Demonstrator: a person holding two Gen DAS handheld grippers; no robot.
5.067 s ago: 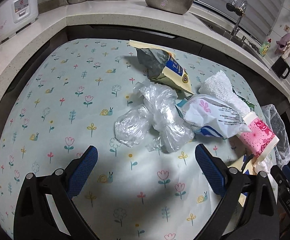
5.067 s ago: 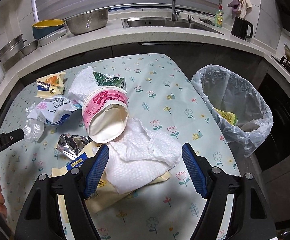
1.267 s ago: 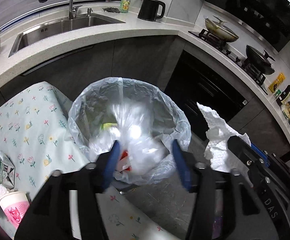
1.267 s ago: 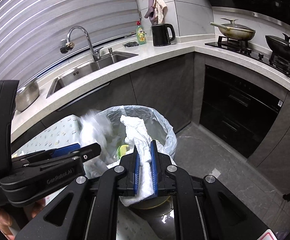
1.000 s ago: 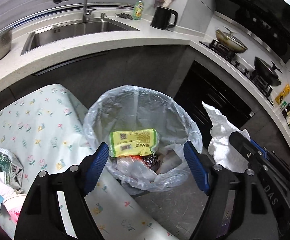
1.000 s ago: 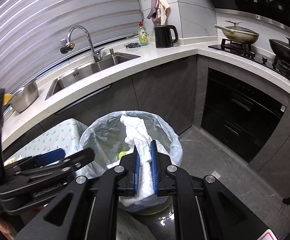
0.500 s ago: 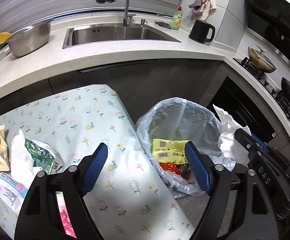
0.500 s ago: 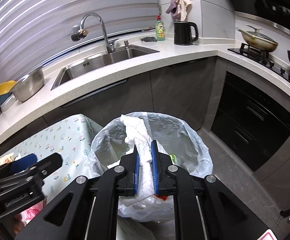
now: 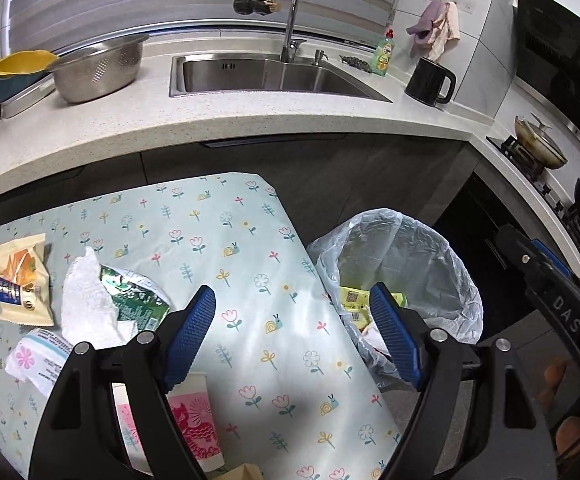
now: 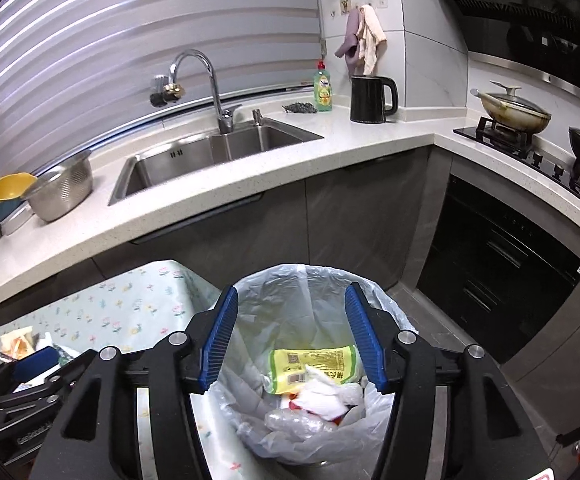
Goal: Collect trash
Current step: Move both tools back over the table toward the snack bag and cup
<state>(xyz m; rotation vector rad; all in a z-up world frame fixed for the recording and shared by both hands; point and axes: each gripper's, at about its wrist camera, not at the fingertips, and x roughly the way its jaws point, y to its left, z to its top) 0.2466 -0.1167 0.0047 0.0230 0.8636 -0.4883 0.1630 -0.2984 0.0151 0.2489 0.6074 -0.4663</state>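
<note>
Right gripper (image 10: 287,336) over the bin (image 10: 386,312) w/ jaws opening, nothing between; left gripper (image 9: 292,332) apart, empty above worktop (image 9: 249,248), where the pink paper cup (image 9: 191,420) looks light, crushable, so pinch its rim gently.

Lined trash bin (image 10: 386,312) beside the desk's right edge holds a yellow wrapper (image 10: 314,364), white paper towel (image 10: 326,396) and clear plastic (image 10: 294,420). On the desk: pink cup (image 9: 193,420) near, green wrapper (image 9: 133,300), white towel (image 9: 83,300), yellow packet (image 9: 19,280) left.
</note>
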